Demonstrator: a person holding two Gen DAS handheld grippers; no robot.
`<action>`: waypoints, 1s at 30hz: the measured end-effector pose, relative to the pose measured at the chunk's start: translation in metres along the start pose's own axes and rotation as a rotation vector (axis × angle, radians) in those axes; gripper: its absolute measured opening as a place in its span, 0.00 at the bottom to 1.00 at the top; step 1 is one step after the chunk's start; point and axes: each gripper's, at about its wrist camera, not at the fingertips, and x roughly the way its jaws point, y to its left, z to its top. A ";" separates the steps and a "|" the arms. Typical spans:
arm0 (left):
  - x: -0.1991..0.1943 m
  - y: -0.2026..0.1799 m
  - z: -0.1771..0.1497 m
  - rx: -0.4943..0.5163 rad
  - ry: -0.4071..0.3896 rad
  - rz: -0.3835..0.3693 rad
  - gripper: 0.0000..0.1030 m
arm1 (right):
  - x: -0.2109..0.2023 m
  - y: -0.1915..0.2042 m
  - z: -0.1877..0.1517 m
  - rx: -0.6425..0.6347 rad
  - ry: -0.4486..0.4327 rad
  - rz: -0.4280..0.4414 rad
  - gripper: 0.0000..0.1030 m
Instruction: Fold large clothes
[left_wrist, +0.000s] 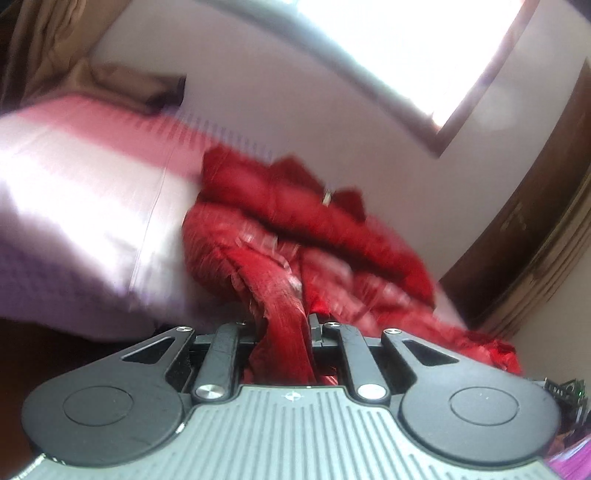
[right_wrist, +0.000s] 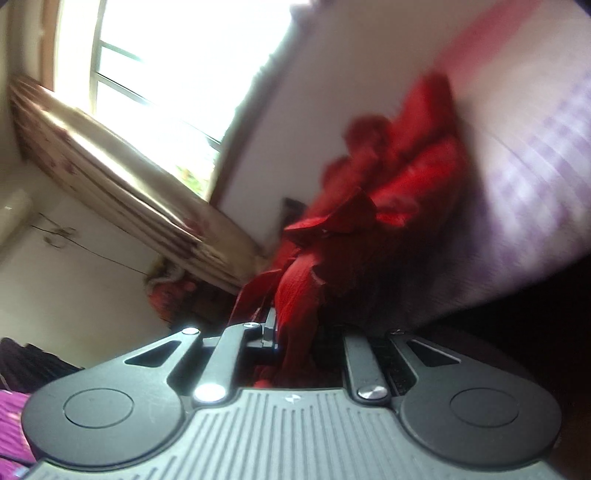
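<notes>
While bunched ahead, red garment (left_wrist: 284, 332) fills left tool (left_wrist: 282, 328).

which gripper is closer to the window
Cannot tell: the window shows in both views, beyond the red garment. The left gripper has the window up ahead to its right; the right gripper has it up ahead to its left. Both are shut on the garment.
</notes>
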 end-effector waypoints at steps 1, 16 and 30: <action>-0.001 -0.005 0.007 0.001 -0.022 -0.004 0.15 | -0.002 0.005 0.006 -0.012 -0.013 0.008 0.13; 0.093 -0.049 0.145 -0.034 -0.169 0.014 0.18 | 0.070 -0.005 0.150 -0.049 -0.113 0.014 0.13; 0.267 -0.017 0.180 -0.014 -0.018 0.189 0.29 | 0.187 -0.122 0.220 0.272 -0.111 -0.174 0.16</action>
